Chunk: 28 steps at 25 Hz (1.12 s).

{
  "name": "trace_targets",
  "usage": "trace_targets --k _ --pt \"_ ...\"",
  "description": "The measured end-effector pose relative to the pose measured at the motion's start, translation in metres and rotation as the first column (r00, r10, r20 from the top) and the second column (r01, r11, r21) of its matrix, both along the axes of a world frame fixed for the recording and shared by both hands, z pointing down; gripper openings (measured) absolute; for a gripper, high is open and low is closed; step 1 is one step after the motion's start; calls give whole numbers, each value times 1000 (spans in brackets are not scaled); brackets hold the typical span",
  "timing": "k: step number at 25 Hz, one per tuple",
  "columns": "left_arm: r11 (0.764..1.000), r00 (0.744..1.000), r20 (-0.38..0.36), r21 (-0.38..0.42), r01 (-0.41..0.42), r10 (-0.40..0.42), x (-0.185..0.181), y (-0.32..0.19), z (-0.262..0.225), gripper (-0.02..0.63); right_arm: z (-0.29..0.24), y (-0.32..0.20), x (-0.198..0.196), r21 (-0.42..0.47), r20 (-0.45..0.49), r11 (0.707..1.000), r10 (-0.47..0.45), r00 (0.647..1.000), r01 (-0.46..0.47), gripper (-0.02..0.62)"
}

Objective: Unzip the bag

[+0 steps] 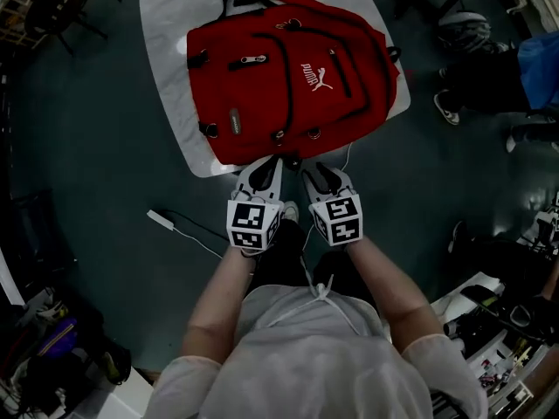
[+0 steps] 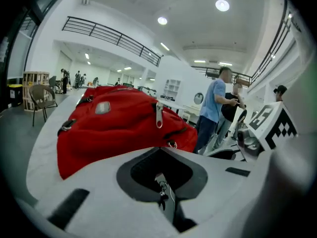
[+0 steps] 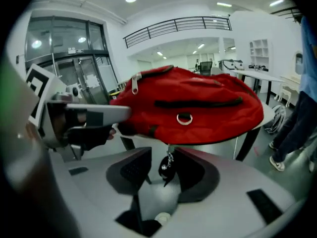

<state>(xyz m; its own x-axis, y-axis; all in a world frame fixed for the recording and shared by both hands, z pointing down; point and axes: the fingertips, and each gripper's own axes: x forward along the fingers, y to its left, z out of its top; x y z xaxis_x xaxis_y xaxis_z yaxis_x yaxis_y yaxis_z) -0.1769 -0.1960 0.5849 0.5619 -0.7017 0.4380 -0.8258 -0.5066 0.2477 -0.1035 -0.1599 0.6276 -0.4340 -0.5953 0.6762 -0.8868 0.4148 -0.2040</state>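
The left hand-held gripper [image 1: 265, 168] is closed on a small zipper pull [image 2: 161, 191]. Just beside it, the right hand-held gripper [image 1: 319, 173] stands wide, with a black zipper pull [image 3: 166, 168] dangling untouched between its jaws. Both meet the near edge of the red Puma backpack [image 1: 288, 77], which lies flat on the white tabletop [image 1: 170, 24].

The small dark zipper pull [image 2: 162, 195] pinched in the left gripper [image 2: 159, 171] is too tiny and shadowed to make out properly. Seen from overhead, the table's [image 1: 166, 24] far end runs off the top edge, and a person [image 1: 489, 77] nearby is cut off by the right edge.
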Motion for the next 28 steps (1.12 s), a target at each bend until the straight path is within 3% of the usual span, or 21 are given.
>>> trace_targets --k 1,6,10,13,21,28 --pt "1000 1000 7 -17 -4 4 2 -3 9 20 11 -3 -1 -18 -4 1000 3 1000 -3 132" --pt "996 1000 25 -87 19 -17 3 -12 39 20 37 -28 -3 -3 -29 1000 23 999 -23 132" --pt "988 998 33 -149 52 -47 -1 -14 54 20 46 -40 -13 8 -12 1000 16 1000 -15 101" --pt "984 997 51 -161 73 -65 -2 -15 55 20 47 -40 -18 20 -41 1000 -17 999 18 35" --pt "979 995 80 -189 79 -65 -1 -16 57 20 44 -32 8 -60 -173 995 -89 981 79 29" --pt "977 987 127 -178 117 -95 -1 -16 56 20 44 -34 45 -111 -203 990 -109 973 88 28"
